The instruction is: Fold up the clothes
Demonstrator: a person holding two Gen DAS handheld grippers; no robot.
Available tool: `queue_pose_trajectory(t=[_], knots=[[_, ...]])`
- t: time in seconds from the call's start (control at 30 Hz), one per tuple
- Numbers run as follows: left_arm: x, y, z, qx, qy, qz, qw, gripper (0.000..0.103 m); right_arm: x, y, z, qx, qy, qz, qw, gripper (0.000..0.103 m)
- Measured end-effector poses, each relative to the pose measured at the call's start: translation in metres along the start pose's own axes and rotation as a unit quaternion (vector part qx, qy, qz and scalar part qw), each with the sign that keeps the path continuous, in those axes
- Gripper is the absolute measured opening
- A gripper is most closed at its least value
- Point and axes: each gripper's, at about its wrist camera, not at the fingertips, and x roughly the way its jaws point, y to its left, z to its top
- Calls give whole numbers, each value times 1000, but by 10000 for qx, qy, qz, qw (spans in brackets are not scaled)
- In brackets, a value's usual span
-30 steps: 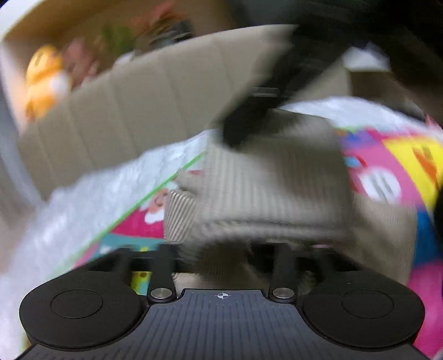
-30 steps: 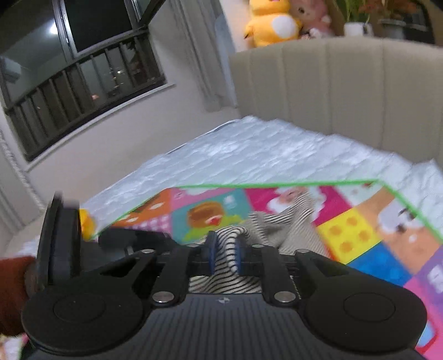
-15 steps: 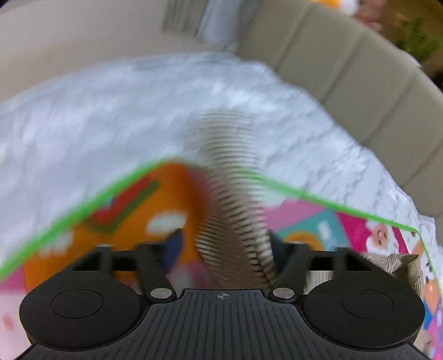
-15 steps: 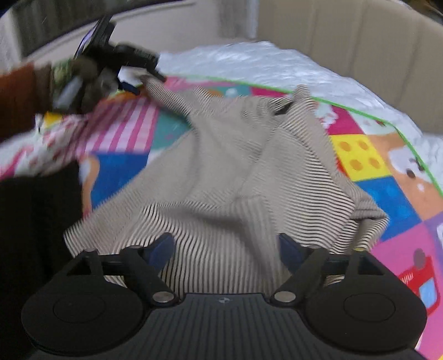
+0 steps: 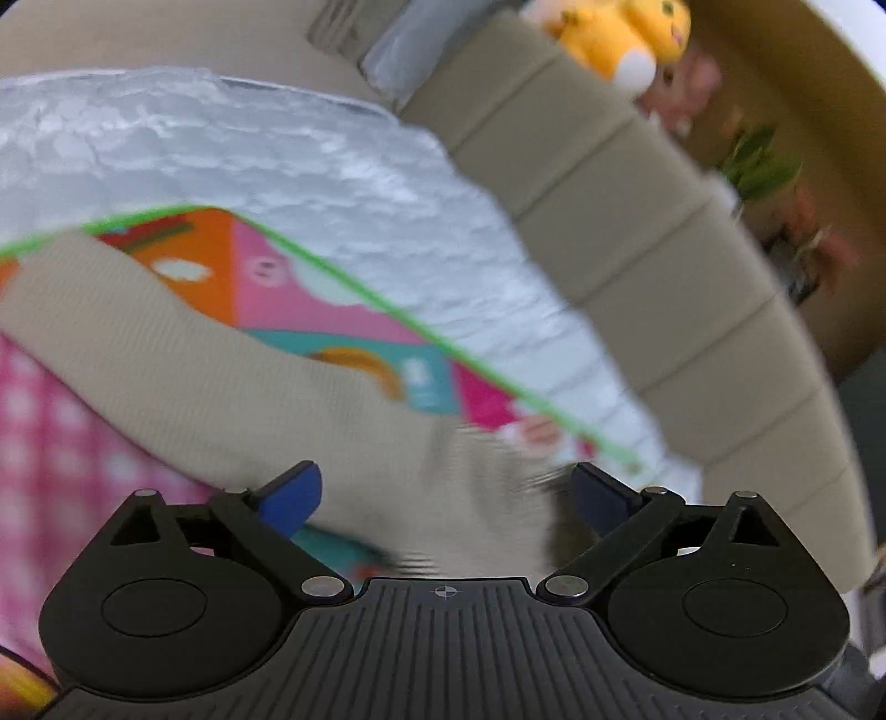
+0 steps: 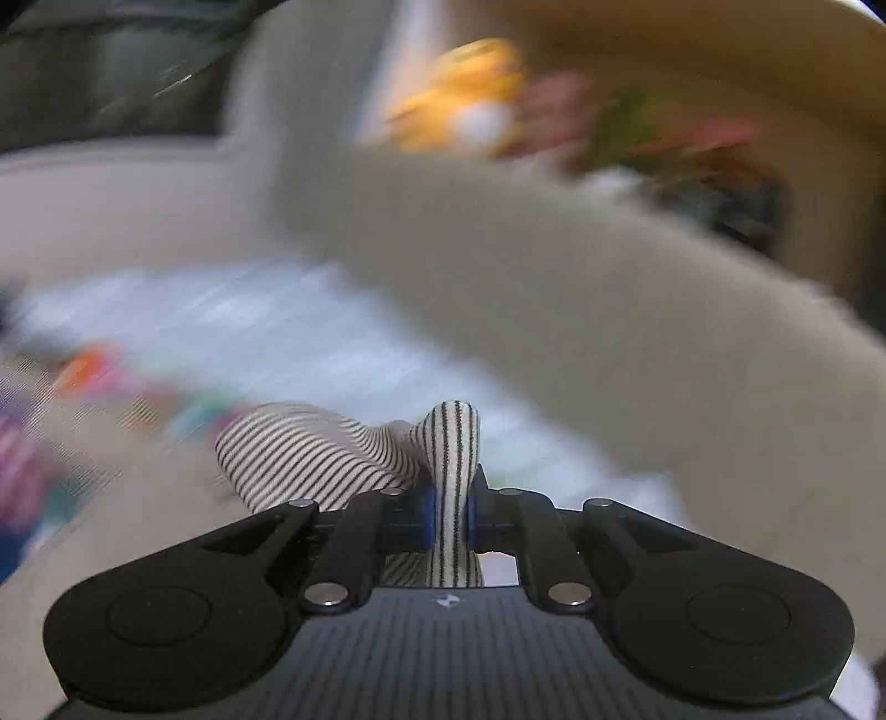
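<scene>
A beige garment with thin dark stripes point(image 5: 221, 382) lies stretched across the colourful play mat point(image 5: 310, 299), running from the upper left down to between the fingers. My left gripper point(image 5: 446, 493) is open, its blue pads wide apart over the cloth. My right gripper point(image 6: 451, 512) is shut on a fold of the striped garment point(image 6: 451, 443), which sticks up between the blue pads; more of the cloth point(image 6: 310, 454) bunches to the left. The right wrist view is heavily blurred.
The mat lies on a white quilted bed cover point(image 5: 277, 149). A beige padded headboard point(image 5: 637, 232) runs along the right, with a yellow plush toy point(image 5: 626, 33) and a plant point(image 5: 764, 166) on the ledge behind it.
My left gripper has opened and let go of the cloth, which now lies on the mat. My right gripper was open over the garment and is now shut on a fold of it.
</scene>
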Motion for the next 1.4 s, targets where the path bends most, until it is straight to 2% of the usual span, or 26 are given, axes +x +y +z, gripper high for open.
queue_pose_trajectory(t=[0.07,0.1,0.23,0.33,0.37,0.4,0.47,0.57,0.7,0.8,0.9,1.0,1.13,1.23,1.3,1.4], knots=[[16,-14,-17,-252,-61,-215,9994,101,16,-31,7,239,-1,-306,9992,10],[25,-20,-25,-189,27,-283,9994,101,26,-40,2,329,68,-392,9987,10],[62,-29,-45,797,406,-181,9958,101,68,-54,-48,607,527,-609,9949,10],[79,-20,-46,1242,501,53,9910,101,100,-64,-85,818,875,-768,9898,11],[84,-16,-43,1309,510,185,9899,101,109,-66,-98,876,1034,-836,9872,15],[89,-11,-40,1369,519,321,9887,101,118,-67,-112,896,1248,-935,9837,24],[95,-2,-34,1317,519,367,9893,101,128,-73,-129,921,1512,-1139,9776,33],[94,3,-28,1241,431,365,9907,101,112,-84,-127,975,1322,-1353,9771,59],[93,3,-28,1404,258,681,9874,101,88,-94,-123,989,1025,-1532,9779,59],[92,3,-28,1442,242,737,9865,102,58,-66,-113,880,852,-703,9900,59],[91,2,-28,1448,274,714,9865,102,31,-34,-116,391,1141,-26,9927,59],[90,1,-31,1590,334,711,9842,103,4,-1,-122,-233,1521,596,9863,58],[77,-11,-43,1991,584,847,9746,103,-31,44,-130,-1061,2006,1417,9636,58],[56,-32,-58,2460,951,768,9615,103,-58,77,-136,-1672,2348,2018,9361,58],[33,-47,-72,2986,1064,701,9458,103,-73,96,-140,-2040,2520,2332,9168,58],[-3,-62,-92,3712,1196,628,9187,103,-78,105,-144,-2365,2451,2245,9130,59]])
